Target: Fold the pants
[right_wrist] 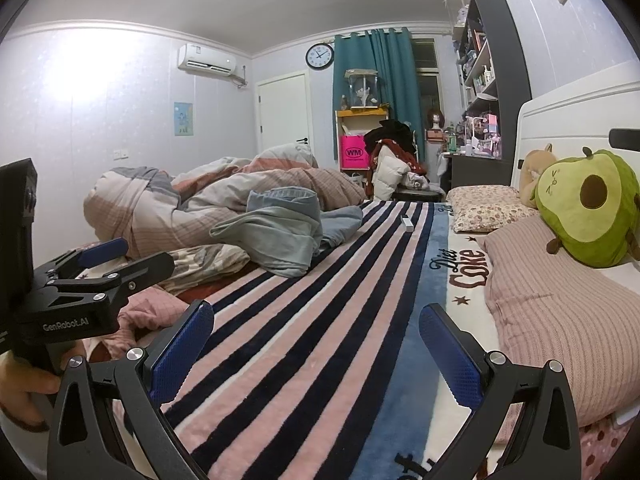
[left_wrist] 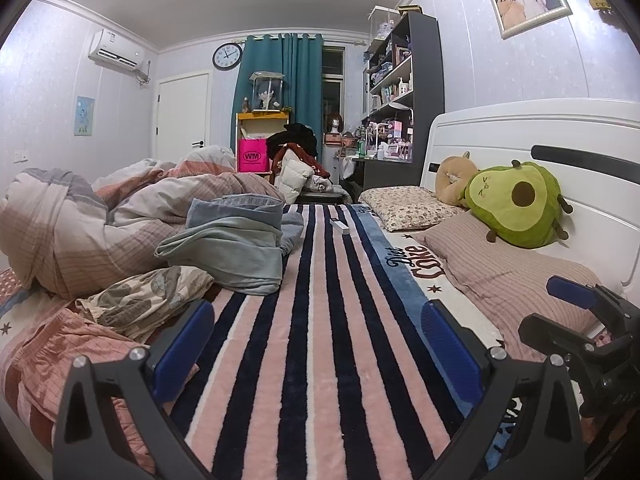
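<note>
A crumpled pair of light blue-grey pants [left_wrist: 228, 240] [right_wrist: 276, 232] lies in a heap on the striped blanket [left_wrist: 320, 320], left of its middle and well ahead of both grippers. My left gripper [left_wrist: 316, 332] hovers low over the blanket, open, with nothing between its blue pads. My right gripper [right_wrist: 318, 328] is also open and empty, a little to the right over the blanket's blue border. A hand [right_wrist: 24, 384] holds the left gripper's handle, seen in the right wrist view.
A bunched duvet [left_wrist: 80, 216] fills the bed's left side. A leaf-patterned garment [left_wrist: 148, 300] and a pink checked garment [left_wrist: 60, 352] lie near left. Pillows [left_wrist: 504, 268], an avocado plush [left_wrist: 516, 204] and the white headboard [left_wrist: 520, 128] are at right. A small white object [left_wrist: 340, 226] rests mid-blanket.
</note>
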Available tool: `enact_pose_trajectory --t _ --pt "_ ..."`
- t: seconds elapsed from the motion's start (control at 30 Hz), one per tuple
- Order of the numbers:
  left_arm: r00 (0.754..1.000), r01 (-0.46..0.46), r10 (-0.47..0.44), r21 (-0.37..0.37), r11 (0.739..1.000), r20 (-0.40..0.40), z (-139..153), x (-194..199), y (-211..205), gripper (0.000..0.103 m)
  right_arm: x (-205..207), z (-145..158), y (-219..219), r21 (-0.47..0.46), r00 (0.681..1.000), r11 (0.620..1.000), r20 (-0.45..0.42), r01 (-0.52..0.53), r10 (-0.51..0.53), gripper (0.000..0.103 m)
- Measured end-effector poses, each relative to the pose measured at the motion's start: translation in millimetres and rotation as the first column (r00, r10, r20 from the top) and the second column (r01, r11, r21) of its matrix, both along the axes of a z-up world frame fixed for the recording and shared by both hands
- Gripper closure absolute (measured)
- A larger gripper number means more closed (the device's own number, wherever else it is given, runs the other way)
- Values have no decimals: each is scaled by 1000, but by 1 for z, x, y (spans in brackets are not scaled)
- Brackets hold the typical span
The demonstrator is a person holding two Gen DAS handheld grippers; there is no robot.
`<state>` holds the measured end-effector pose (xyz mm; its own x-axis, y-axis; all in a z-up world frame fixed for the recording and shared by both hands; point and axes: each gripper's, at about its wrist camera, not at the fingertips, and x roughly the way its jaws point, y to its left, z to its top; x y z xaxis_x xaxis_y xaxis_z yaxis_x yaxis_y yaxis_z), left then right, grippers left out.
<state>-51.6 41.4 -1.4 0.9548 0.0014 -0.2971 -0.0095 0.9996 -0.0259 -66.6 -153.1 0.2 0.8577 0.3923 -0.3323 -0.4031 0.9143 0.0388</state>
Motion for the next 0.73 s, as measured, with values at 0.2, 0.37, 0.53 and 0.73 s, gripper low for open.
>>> enact_pose_trajectory --t 0.2,0.37,0.53,0.73 --pt "1000 0 0 0 1000 0 -1 1 0 1 0 0 0 0 1000 1000 -1 0 0 0" --pt "1000 -1 1 1 1000 -3 -2 1 1 1 2 0 0 0 1000 1000 -2 0 0 1" --pt "1000 0 0 -1 1000 -4 -2 2 1 1 2 1 0 0 1000 1000 -3 0 0 1" --pt "1000 9 -9 -3 1000 -5 -3 2 1 1 2 0 1 0 1000 1000 -4 1 -1 1"
